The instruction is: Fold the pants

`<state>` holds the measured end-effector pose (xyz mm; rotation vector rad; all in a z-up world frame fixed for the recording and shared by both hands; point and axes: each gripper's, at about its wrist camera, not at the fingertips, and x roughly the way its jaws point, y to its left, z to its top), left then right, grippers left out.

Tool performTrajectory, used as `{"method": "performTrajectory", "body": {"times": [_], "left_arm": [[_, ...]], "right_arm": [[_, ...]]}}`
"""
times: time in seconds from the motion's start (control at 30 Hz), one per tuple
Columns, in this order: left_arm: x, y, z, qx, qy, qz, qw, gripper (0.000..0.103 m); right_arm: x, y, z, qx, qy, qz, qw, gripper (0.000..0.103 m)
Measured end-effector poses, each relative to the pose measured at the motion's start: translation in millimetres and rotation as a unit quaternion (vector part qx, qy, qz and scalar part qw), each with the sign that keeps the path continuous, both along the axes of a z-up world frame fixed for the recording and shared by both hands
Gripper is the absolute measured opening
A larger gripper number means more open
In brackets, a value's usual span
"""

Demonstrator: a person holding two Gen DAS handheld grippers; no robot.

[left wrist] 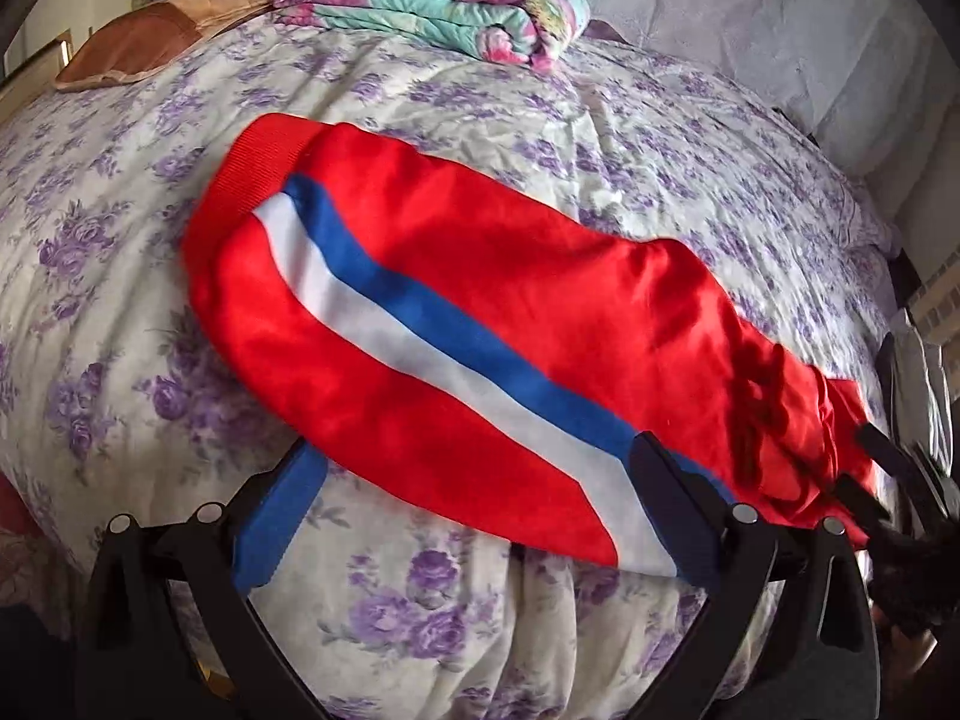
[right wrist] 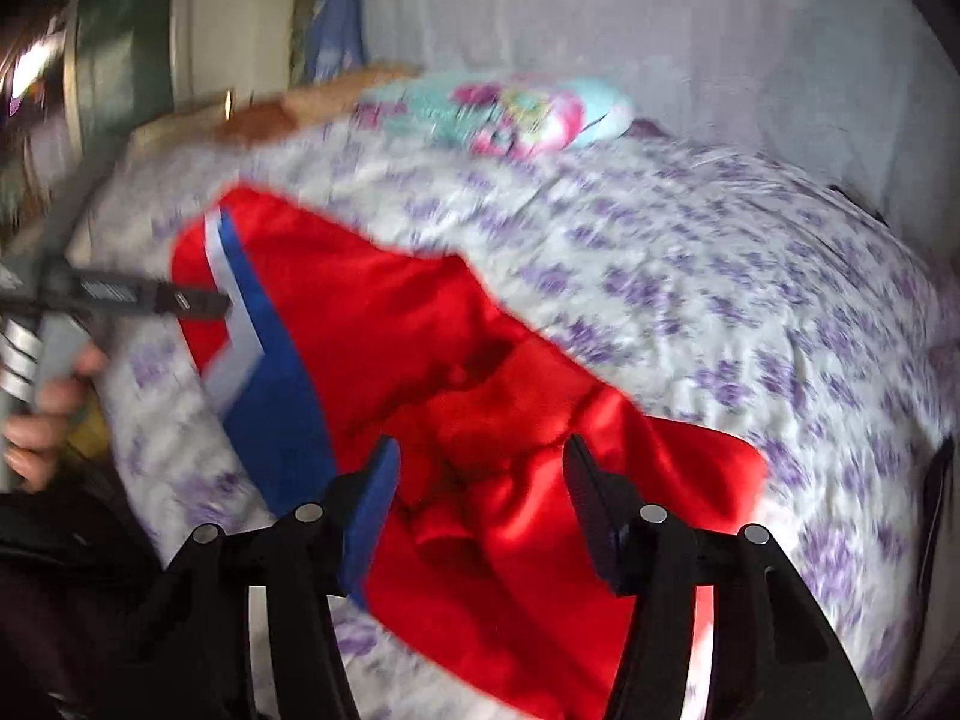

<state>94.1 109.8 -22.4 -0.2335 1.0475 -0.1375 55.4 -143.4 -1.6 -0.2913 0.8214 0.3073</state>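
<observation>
Red pants [left wrist: 480, 312] with a white and blue side stripe lie across the floral bedspread [left wrist: 120, 276], the ribbed red waistband [left wrist: 240, 180] at the far left. My left gripper [left wrist: 474, 498] is open, its jaws wide on either side of the pants' near edge. The right gripper's fingertips [left wrist: 870, 468] show at that view's right edge by the bunched red cloth. In the blurred right wrist view my right gripper [right wrist: 480, 510] is open over the crumpled red pants [right wrist: 510, 420]. The left gripper [right wrist: 198, 303] reaches in from the left, near the stripe.
A folded teal and pink floral blanket [left wrist: 444, 12] lies at the far side of the bed. A brown pillow [left wrist: 138, 42] sits at the far left. A pale wall [left wrist: 750, 18] stands behind. The bed's edge falls away on the right.
</observation>
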Motion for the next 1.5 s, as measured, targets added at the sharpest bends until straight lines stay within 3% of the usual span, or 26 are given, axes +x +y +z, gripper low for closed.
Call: {"method": "performTrajectory", "body": {"times": [0.03, 0.1, 0.17, 0.27, 0.33, 0.4, 0.43, 0.53, 0.6, 0.8, 0.83, 0.9, 0.97, 1.07, 1.2, 1.4, 1.5], "left_arm": [[-1, 0, 0, -0.001, -0.001, -0.002, 1.0, 0.098], [-2, 3, 1, -0.003, -0.001, 0.001, 1.0, 0.098], [-2, 10, 2, -0.005, -0.003, 0.01, 0.9999, 0.098], [-1, 16, 2, -0.009, -0.002, 0.019, 0.9998, 0.098], [1, 17, 1, -0.012, 0.001, 0.021, 0.9997, 0.098], [2, 15, 0, -0.013, 0.003, 0.019, 0.9997, 0.098], [1, 14, 0, -0.012, 0.003, 0.017, 0.9998, 0.098], [0, 11, 1, -0.007, 0.003, 0.012, 0.9999, 0.098], [-1, 12, 2, -0.004, 0.001, 0.014, 0.9999, 0.098], [-7, 35, 13, -0.018, -0.007, 0.043, 0.9989, 0.098], [-9, 43, 18, -0.023, -0.012, 0.053, 0.9983, 0.098], [-11, 62, 22, -0.045, -0.011, 0.075, 0.9961, 0.098], [-7, 79, 19, -0.08, 0.002, 0.091, 0.9927, 0.098], [11, 102, -2, -0.153, 0.044, 0.117, 0.9803, 0.098], [28, 111, -27, -0.219, 0.078, 0.148, 0.9612, 0.098], [46, 103, -22, -0.269, 0.057, 0.148, 0.95, 0.098], [66, 92, -36, -0.246, 0.08, 0.133, 0.9568, 0.098]], "right_arm": [[9, 5, -12, -0.027, 0.012, 0.001, 1.0, 0.056], [16, 4, -21, -0.047, 0.017, -0.011, 0.999, 0.029], [17, -11, -11, 0.001, 0.016, -0.026, 1.0, 0.018], [6, -27, 22, 0.045, -0.027, -0.039, 0.998, 0.015], [-3, -24, 41, 0.075, -0.048, -0.014, 0.996, 0.015], [-5, -10, 40, 0.081, -0.039, 0.018, 0.996, 0.015], [-5, 6, 28, 0.06, -0.023, 0.039, 0.997, 0.015], [8, 25, -24, -0.011, 0.041, 0.036, 0.998, 0.022], [5, 27, -36, -0.017, 0.036, 0.044, 0.998, 0.027], [-11, 24, -13, 0.01, -0.001, 0.043, 0.999, 0.046], [-21, 23, -3, 0.028, -0.019, 0.051, 0.998, 0.05], [-37, 17, 13, 0.064, -0.056, 0.054, 0.995, 0.069], [-53, 5, 25, 0.118, -0.09, 0.049, 0.988, 0.077], [-58, -8, 24, 0.174, -0.088, 0.033, 0.98, 0.077], [-64, -9, 15, 0.185, -0.076, 0.032, 0.979, 0.077], [-70, -17, 7, 0.197, -0.068, 0.032, 0.977, 0.077], [-70, -26, 4, 0.21, -0.067, 0.024, 0.975, 0.077]]}}
